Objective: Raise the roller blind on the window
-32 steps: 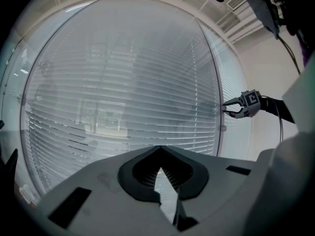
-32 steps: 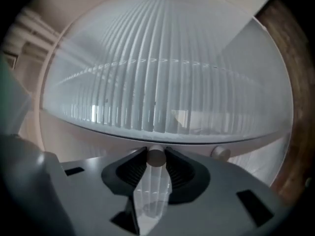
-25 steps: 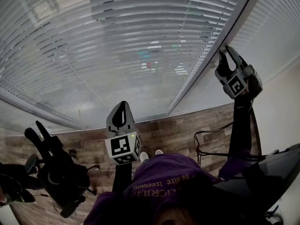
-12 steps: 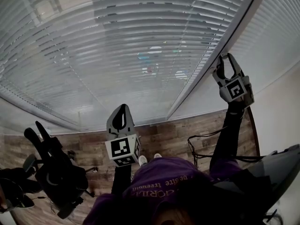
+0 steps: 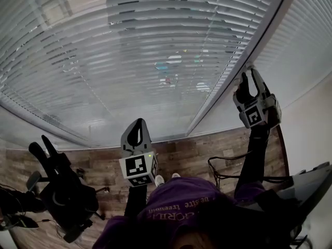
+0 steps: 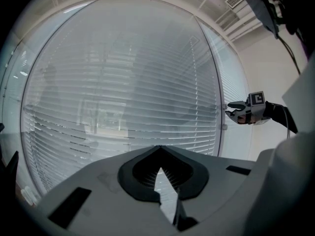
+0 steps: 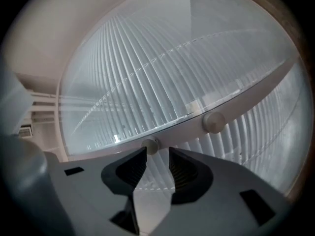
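A slatted blind [image 5: 145, 51] covers the big window, and a second blind [image 5: 298, 40] hangs over the window to its right. Between them runs a white frame post [image 5: 223, 90]. My right gripper [image 5: 248, 74] is raised against this post with its jaws open and nothing between them. In the right gripper view the right gripper [image 7: 156, 152] stands just short of a small white knob [image 7: 150, 145] on the post [image 7: 246, 100], with a larger knob [image 7: 214, 122] further along. My left gripper [image 5: 137, 121] is held low in front of the blind. It is shut and empty [image 6: 158, 147].
Below lie a wooden floor [image 5: 187, 154], a black chair-like stand [image 5: 62, 196] at the lower left, and black cables [image 5: 223, 165] under the right arm. A plain wall [image 5: 311, 134] closes the right side. The person's purple top [image 5: 181, 206] fills the bottom.
My right gripper has come down and slightly left along the frame post, jaws still open. The left gripper has stayed about where it was, still shut.
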A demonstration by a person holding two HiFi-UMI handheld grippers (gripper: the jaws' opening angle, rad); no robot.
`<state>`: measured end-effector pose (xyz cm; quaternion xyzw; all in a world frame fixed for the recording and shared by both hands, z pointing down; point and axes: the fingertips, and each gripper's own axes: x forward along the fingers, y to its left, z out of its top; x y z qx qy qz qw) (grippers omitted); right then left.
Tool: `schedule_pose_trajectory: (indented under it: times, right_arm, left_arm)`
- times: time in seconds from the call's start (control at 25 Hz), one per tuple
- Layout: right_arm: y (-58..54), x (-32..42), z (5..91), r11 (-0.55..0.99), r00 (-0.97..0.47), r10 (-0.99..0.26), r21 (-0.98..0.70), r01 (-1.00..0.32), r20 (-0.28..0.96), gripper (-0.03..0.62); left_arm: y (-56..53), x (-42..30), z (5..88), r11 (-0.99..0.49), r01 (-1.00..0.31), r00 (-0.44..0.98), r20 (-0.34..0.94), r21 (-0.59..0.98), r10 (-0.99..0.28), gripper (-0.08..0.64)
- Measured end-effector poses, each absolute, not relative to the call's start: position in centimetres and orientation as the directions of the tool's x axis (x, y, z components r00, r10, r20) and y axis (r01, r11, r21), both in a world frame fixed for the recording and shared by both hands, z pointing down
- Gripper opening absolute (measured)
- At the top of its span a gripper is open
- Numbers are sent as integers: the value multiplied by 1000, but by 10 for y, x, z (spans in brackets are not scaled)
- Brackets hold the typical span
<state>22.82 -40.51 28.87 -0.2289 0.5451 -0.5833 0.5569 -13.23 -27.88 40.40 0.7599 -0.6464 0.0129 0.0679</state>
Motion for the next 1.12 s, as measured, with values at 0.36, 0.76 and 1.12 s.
schedule_pose_trajectory:
  times: [0.36, 0.76, 1.12]
  right_arm:
    - [-345, 104, 292, 518, -679, -670, -845, -137, -300, 124]
    - [-298, 29, 301, 670, -792, -586, -651, -357, -169, 123]
    - [-311, 9, 290, 701, -791, -605, -534, -473, -94, 78]
  left_arm:
    - [-281, -121, 418, -184, -979, 193, 112, 87, -975, 0]
    - [-262, -110, 400, -199, -976, 209, 119, 88, -971, 0]
    - [-268, -122, 377, -173, -980, 182, 83, 97, -980, 0]
